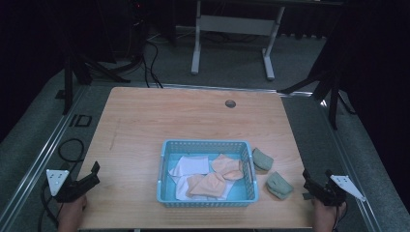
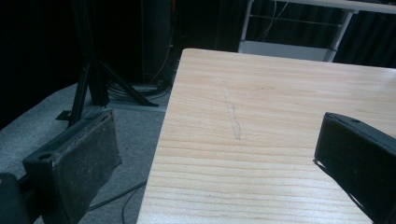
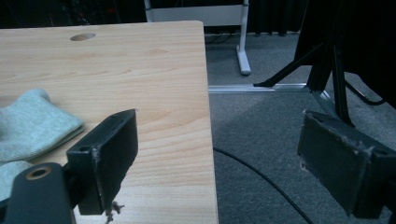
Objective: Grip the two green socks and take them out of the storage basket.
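Note:
A light blue plastic basket point(image 1: 208, 143) sits at the front middle of the wooden table point(image 1: 169, 116). In it lie white cloths point(image 1: 191, 165) and peach cloths point(image 1: 226, 167). Two folded green cloths point(image 1: 262, 158) point(image 1: 279, 185) lie on the table just right of the basket; one green cloth point(image 3: 32, 121) is left of my right gripper's jaws. My left gripper point(image 1: 96, 174) point(image 2: 219, 126) hovers open at the table's front left edge, holding nothing. My right gripper point(image 1: 316, 175) point(image 3: 219, 126) is open at the front right edge, empty, straddling the table edge.
A round cable hole point(image 1: 230, 103) is near the table's far edge. Black stand legs point(image 1: 72, 72) point(image 1: 333, 92) flank the table on the grey floor. A white desk frame point(image 1: 232, 29) stands behind. Cables point(image 1: 70, 150) trail on the floor at left.

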